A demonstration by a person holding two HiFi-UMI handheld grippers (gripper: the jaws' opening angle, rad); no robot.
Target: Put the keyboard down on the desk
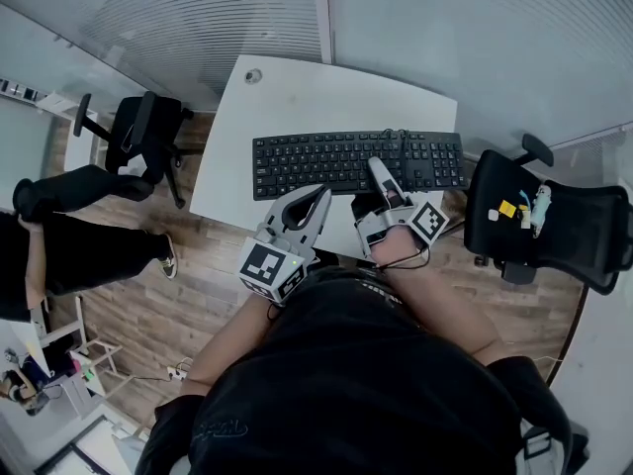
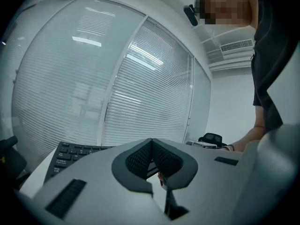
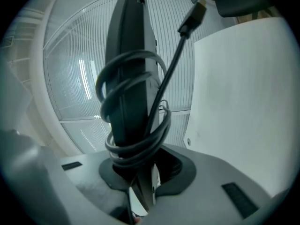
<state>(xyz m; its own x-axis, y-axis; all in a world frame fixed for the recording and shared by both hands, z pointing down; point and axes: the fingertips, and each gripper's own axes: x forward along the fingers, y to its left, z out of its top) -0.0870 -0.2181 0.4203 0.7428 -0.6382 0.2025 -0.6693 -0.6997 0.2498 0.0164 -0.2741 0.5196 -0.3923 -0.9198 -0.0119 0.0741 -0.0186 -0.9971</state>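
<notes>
A black keyboard (image 1: 326, 161) hangs level above the front part of the white desk (image 1: 297, 92). My right gripper (image 1: 384, 181) is shut on its near edge, right of the middle. In the right gripper view the keyboard (image 3: 126, 64) is edge-on between the jaws, its cable (image 3: 136, 144) looped around it and the plug (image 3: 192, 15) sticking out. A gap shows between it and the desk (image 3: 243, 93). My left gripper (image 1: 302, 211) is shut on nothing, just in front of the keyboard's near edge. The left gripper view catches the keyboard's (image 2: 70, 156) keys beyond the shut jaws.
A black office chair (image 1: 554, 226) with small items on its seat stands right of the desk. Another black chair (image 1: 138, 137) is at the left, and a seated person's legs (image 1: 89, 250) reach in there. The desk has a cable hole (image 1: 254, 75). Glass walls with blinds stand behind.
</notes>
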